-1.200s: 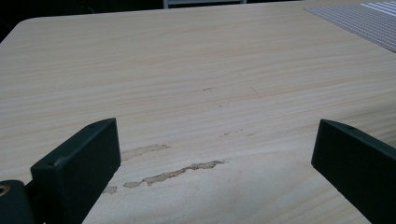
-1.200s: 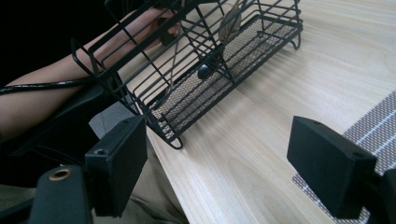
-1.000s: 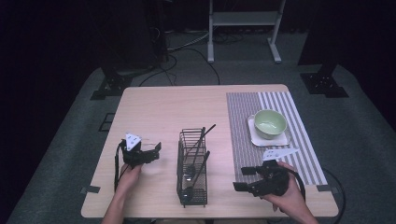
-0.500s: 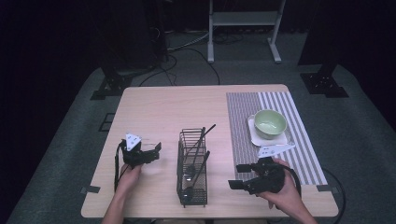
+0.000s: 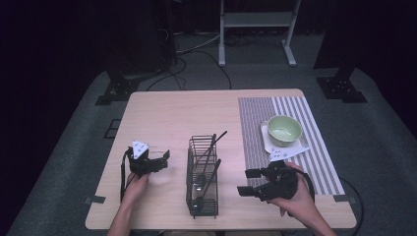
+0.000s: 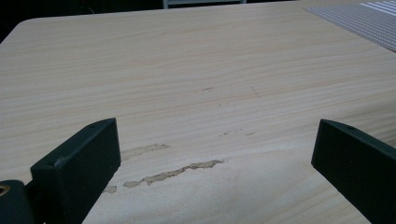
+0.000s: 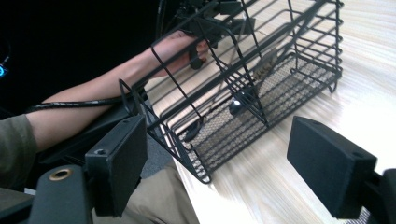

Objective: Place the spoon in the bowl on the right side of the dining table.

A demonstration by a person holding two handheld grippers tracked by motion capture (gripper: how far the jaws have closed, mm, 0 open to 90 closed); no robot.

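Fingers of right gripper [image 5: 249,182] spread, level toward wire basket [image 5: 202,177]

A: So the high view sits above the near edge of the pale wooden table [image 5: 172,118], looking forward and down, fairly far off.

B: Yep, and the left gripper view skims low and close over bare wood toward the far edge. The right gripper view faces the black wire basket [image 7: 261,88] up close, which the high view shares mid-table.
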